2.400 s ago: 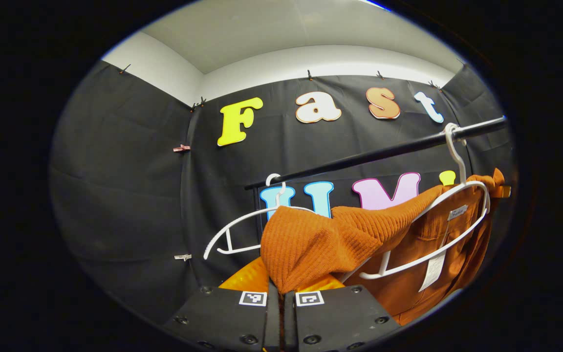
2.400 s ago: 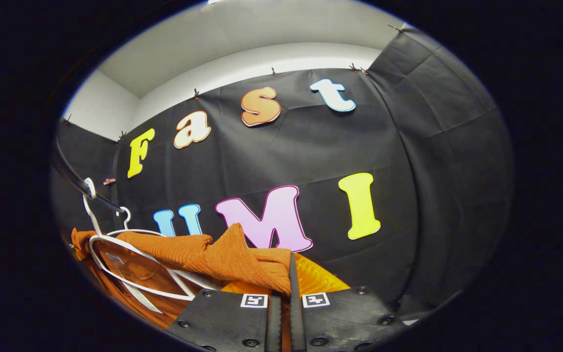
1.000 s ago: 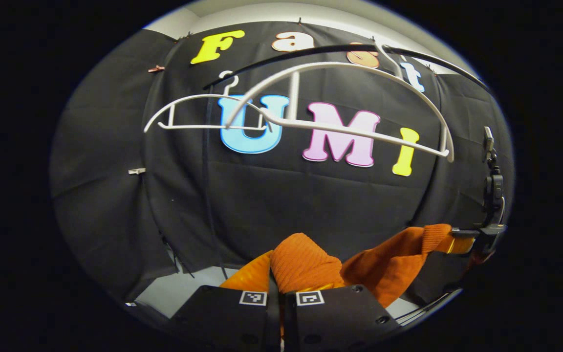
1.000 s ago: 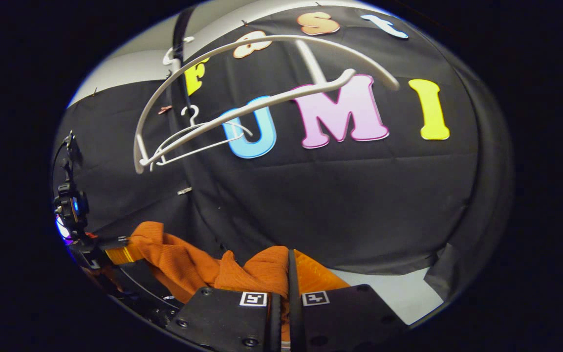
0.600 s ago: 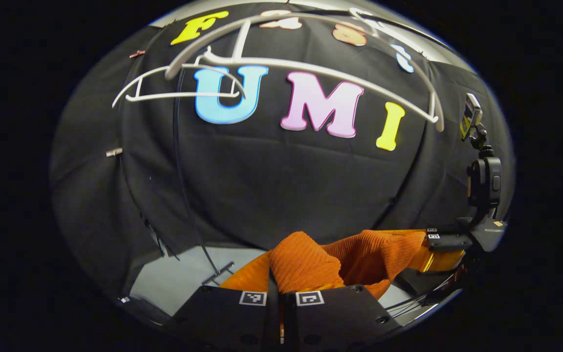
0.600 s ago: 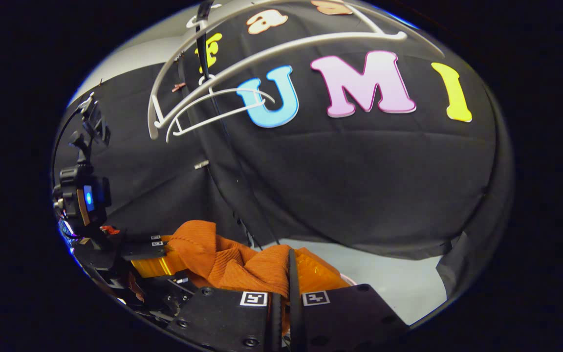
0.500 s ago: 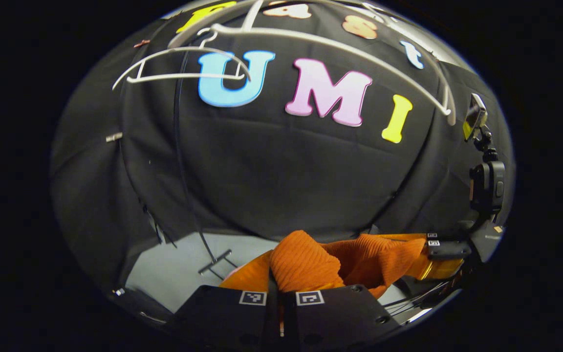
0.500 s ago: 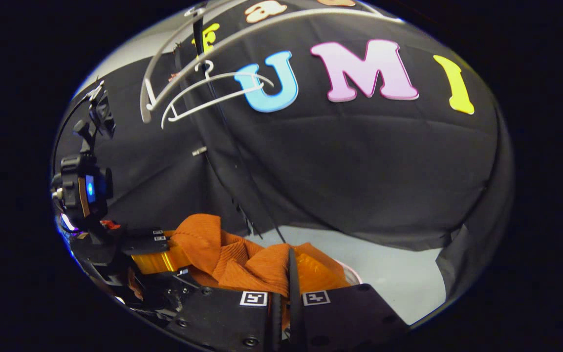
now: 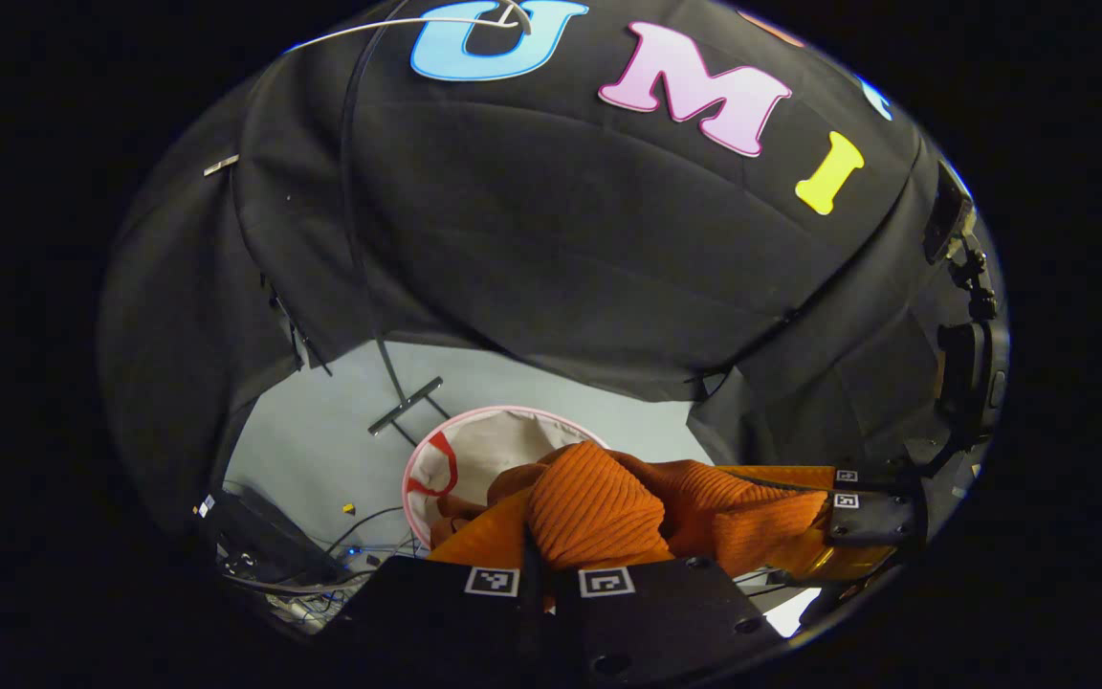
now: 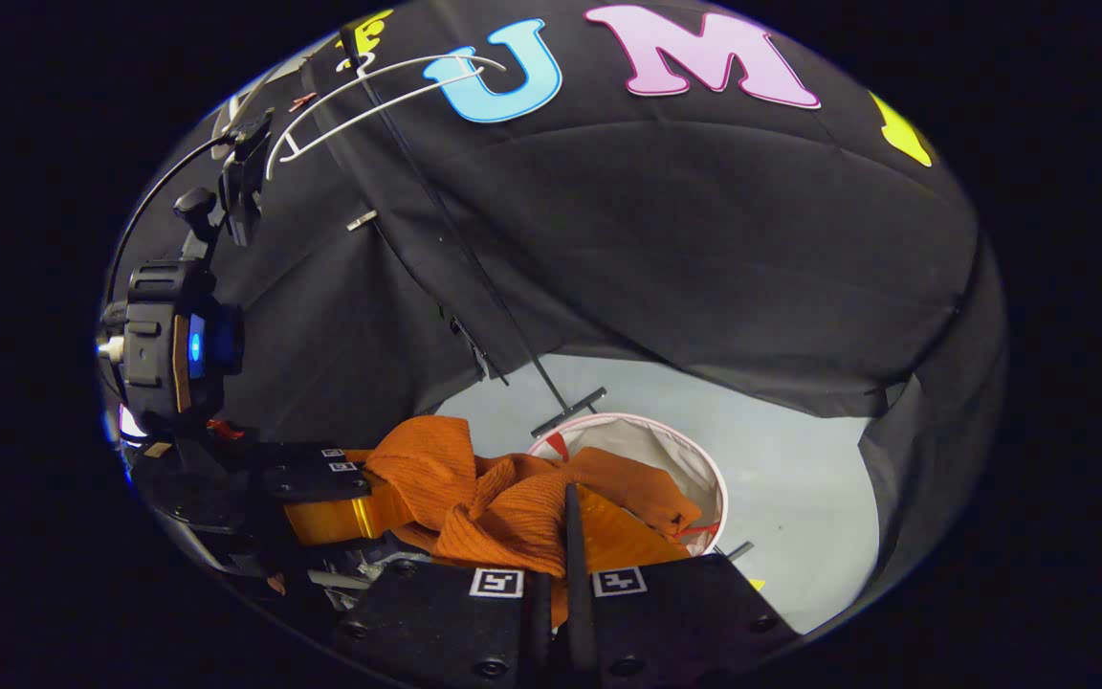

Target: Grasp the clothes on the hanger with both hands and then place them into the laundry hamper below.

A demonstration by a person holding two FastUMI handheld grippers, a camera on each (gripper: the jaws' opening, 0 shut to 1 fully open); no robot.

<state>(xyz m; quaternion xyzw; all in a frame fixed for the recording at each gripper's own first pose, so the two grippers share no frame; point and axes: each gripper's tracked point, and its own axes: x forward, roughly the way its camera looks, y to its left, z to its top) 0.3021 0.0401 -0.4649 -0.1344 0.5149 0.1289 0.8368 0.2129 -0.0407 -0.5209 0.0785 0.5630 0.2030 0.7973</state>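
Orange ribbed knit is what you have pinched in both tools. In the left gripper view your left tool (image 9: pixel 539 574) has its two fingers closed tight on a bunched fold of the garment (image 9: pixel 599 502), and the cloth stretches off to the right where your right tool (image 9: pixel 871 507) clamps its other end. In the right gripper view your right tool (image 10: pixel 551 579) is likewise closed on the garment (image 10: pixel 513 512), with a thin dark edge of a finger standing up through the folds, and your left tool (image 10: pixel 321 498) grips the far bunch at the left, its camera block and blue light sitting above it.

Below and just beyond the cloth sits the laundry hamper (image 9: pixel 470 450), round, with a pale lining, a pink rim and a red loop handle on its wall. In the right gripper view the hamper (image 10: pixel 675 450) lies right behind the garment, and a hanging part of the orange knit already dips inside its mouth against the near wall; the rest of the lining that you can see is bare. The bulk of the garment is held up between your two tools, above the hamper's near edge.

The hamper stands on a pale grey floor (image 9: pixel 321 431). A white hanger (image 10: pixel 369 91) hangs high at the upper left, bare. Loose cables (image 9: pixel 321 574) lie on the floor at the lower left
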